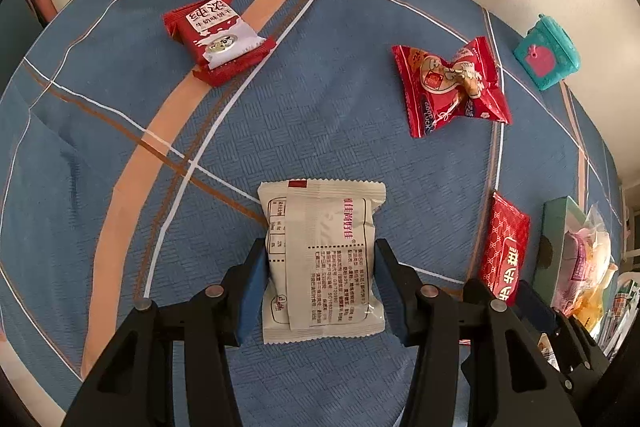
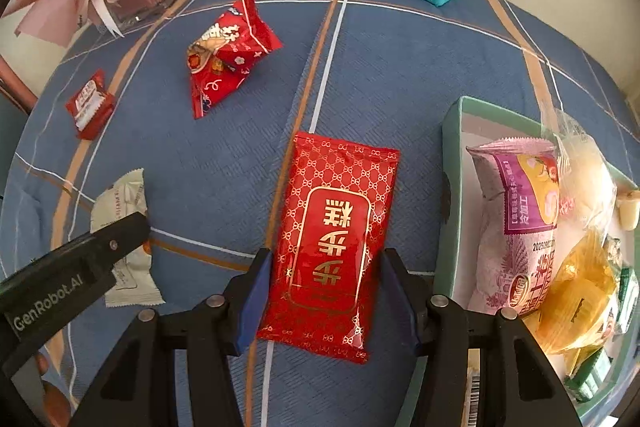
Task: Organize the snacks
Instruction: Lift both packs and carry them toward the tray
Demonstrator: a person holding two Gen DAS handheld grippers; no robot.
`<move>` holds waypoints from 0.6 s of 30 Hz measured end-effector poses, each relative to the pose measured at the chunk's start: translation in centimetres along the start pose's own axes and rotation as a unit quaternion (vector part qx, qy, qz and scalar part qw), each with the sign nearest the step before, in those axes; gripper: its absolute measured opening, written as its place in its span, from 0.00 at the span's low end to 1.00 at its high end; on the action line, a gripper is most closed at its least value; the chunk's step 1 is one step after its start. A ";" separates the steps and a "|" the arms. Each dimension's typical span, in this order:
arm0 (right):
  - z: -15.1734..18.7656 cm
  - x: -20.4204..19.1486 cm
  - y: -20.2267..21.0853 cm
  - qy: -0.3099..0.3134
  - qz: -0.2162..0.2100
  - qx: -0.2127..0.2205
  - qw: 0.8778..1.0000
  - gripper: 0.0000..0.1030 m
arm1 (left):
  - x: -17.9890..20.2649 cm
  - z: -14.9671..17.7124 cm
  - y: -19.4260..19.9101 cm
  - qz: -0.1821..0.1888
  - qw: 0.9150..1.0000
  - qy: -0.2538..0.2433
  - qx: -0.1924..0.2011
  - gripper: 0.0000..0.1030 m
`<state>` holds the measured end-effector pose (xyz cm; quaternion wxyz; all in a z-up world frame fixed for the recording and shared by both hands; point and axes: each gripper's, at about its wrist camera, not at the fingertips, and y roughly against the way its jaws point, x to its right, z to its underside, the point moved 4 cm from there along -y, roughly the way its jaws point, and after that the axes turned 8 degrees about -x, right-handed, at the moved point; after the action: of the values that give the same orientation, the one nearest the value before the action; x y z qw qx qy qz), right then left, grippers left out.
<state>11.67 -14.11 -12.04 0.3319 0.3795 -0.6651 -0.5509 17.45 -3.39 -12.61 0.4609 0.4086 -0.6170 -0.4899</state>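
Snacks lie on a blue cloth-covered tabletop (image 1: 120, 155). Left to right: left gripper (image 1: 320, 285) straddles the cream packet (image 1: 322, 259), pads touching both long sides, clamped on it as far as I can tell; long axis runs along the fingers. Right gripper (image 2: 326, 301) straddles the red packet (image 2: 334, 243), same alignment, pads at its edges, looks clamped. Box (image 2: 450, 155) sits just right of the red packet, near the table's right edge. Right hand is nearer, likely unloads first.
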 end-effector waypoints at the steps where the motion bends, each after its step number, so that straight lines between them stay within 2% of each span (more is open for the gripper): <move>1: 0.0 0.0 0.0 -0.001 0.000 0.001 1.000 0.56 | 0.0 0.0 -0.1 -0.001 1.000 0.000 0.000 0.52; 5: 0.4 -0.4 0.0 -0.003 -0.001 0.003 1.000 0.55 | 0.1 0.1 -0.3 -0.003 1.000 -0.002 0.002 0.52; 10: 0.4 0.1 0.5 -0.014 -0.014 0.005 1.000 0.47 | 0.3 0.0 0.6 0.002 1.000 -0.001 0.009 0.52; 18: 0.3 1.8 2.3 -0.034 -0.045 0.011 0.998 0.47 | 1.0 0.4 2.9 0.007 0.999 -0.013 0.034 0.52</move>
<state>10.19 -15.27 -9.76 0.2798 0.3934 -0.6642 -0.5708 16.64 -3.71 -9.64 0.4421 0.4138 -0.6419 -0.4704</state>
